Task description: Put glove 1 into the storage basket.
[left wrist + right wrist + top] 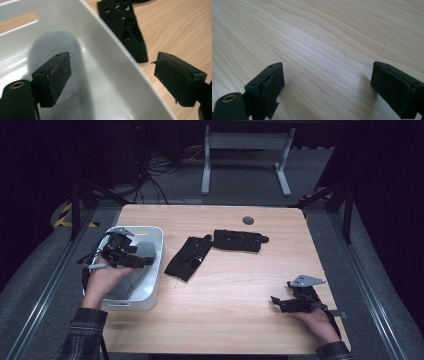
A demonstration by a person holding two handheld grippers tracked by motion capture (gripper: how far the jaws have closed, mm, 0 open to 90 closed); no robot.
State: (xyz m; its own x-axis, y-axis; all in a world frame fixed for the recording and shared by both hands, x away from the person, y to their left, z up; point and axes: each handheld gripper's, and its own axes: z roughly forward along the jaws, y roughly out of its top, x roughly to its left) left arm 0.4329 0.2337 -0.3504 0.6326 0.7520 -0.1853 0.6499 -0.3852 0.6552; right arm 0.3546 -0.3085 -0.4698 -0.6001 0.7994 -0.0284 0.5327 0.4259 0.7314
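A white bin stands at the table's left with a grey fuzzy cloth lying in it. My left gripper hovers over the bin, open, nothing between its pads. The left gripper view looks down past the open gripper onto the grey cloth, the bin wall and a black glove. Two black gloves lie mid-table, one near the bin and one farther back. My right gripper rests low at the front right, open over bare wood.
A round grey grommet sits near the table's far edge. Past the table stand a white desk frame, cables and dark stands on the floor. Metal rails run along both sides of the table.
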